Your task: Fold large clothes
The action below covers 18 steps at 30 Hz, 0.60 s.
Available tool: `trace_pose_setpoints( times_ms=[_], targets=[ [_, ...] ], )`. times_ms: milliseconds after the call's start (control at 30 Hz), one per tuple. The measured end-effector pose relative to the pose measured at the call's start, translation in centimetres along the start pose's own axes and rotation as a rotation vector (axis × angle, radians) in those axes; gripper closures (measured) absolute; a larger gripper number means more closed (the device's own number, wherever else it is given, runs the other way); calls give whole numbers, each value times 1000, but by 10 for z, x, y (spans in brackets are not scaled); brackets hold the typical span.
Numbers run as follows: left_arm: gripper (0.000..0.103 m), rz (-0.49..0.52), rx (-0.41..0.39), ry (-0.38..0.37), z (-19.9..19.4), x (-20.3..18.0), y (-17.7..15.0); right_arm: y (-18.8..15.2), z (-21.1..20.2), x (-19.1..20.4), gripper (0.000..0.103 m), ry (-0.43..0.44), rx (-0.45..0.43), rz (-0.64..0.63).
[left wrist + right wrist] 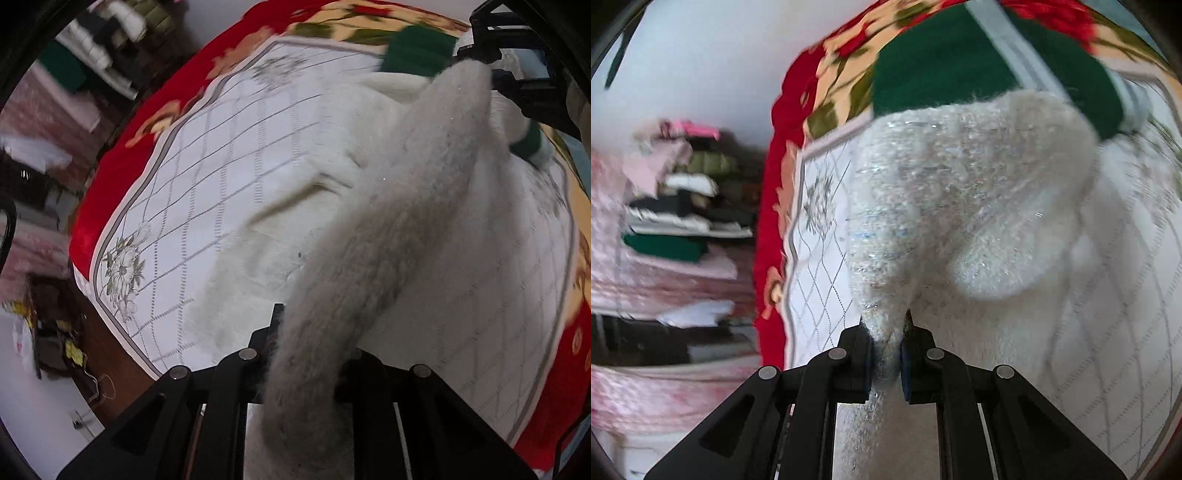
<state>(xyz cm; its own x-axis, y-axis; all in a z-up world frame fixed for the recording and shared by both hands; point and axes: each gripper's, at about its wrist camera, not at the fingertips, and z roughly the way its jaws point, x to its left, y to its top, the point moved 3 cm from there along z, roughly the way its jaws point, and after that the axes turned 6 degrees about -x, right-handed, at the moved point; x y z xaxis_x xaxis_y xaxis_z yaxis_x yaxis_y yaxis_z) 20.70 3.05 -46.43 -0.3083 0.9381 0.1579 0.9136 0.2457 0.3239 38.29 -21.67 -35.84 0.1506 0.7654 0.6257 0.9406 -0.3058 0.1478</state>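
Fuzzy cloth by the lens: a thick, soft grey-white fold of the sweater (388, 229) is stretched from the left gripper (306, 354) up to the right gripper (495, 70), which is seen at the top right of the left wrist view.

Left gripper: its jaws are mostly hidden by the fuzzy fold, but they are pressed nearly together, and the cloth is pinched between them.

Right gripper: the right gripper (886, 350) is closed on a bunched bit of the sweater (960, 206); the blue pads (905, 369) are pressed on the wool from both sides.

Where the sweater is: one edge is lifted off the bed cover (207, 184), while the rest of the white body is left lying on the cover. Its green band (942, 74) is seen past the lifted fold, on the far side from the grippers.

Bed cover: a white sheet with grey crossed lines and a red flowered border is spread under the sweater.

Beside the bed: a blurry pile of folded clothes (683, 206) is stacked well apart from the sweater.

Step in hand: a fold looks to be under way, with the held edge raised by both grippers.

Next move: the held edge probably needs to be carried over the lying part, kept level between both grippers, laid flat, and only then let go.
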Motion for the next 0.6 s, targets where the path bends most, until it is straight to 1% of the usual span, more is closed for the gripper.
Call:
trace_pose_setpoints(
  times_ms=[67, 100, 133, 200, 267, 300, 333, 367, 400, 433, 467, 500, 533, 567, 600],
  targets=[
    [90, -47, 29, -16, 18, 26, 5, -4, 27, 16, 91, -45, 23, -49],
    [89, -63, 42, -22, 24, 35, 7, -7, 45, 31, 91, -73, 45, -73],
    [87, -94, 54, -25, 34, 48, 7, -12, 58, 29, 91, -86, 56, -83],
    [85, -118, 71, -29, 47, 62, 6, -17, 89, 44, 91, -130, 92, -132],
    [84, -162, 109, -58, 67, 78, 3, -25, 119, 47, 91, -169, 132, -161],
    [80, -185, 133, -71, 76, 87, 1, -29, 137, 49, 86, -191, 170, -170],
    [78, -212, 149, -86, 85, 95, 0, -30, 153, 52, 83, -191, 198, -164],
    [72, -228, 150, -80, 88, 103, 1, -32, 163, 51, 82, -175, 230, -150],
    [58, -244, 147, -71, 89, 109, 1, -34, 171, 49, 82, -135, 266, -119],
    [47, -270, 141, -53, 90, 119, 1, -35, 175, 52, 82, -92, 281, -93],
    [28, -289, 136, -31, 91, 128, 0, -34, 174, 54, 74, -25, 299, -61],
    [28, -305, 133, -7, 93, 136, -1, -33, 167, 52, 59, 32, 312, -38],
    [28, -318, 139, 6, 95, 144, -3, -30, 154, 49, 51, 61, 299, -35],
    [28, -333, 154, -2, 98, 149, -5, -27, 139, 44, 37, 74, 273, -43],
    [28, -348, 166, -12, 99, 152, -7, -23, 120, 36, 29, 73, 236, -56]
  ],
)
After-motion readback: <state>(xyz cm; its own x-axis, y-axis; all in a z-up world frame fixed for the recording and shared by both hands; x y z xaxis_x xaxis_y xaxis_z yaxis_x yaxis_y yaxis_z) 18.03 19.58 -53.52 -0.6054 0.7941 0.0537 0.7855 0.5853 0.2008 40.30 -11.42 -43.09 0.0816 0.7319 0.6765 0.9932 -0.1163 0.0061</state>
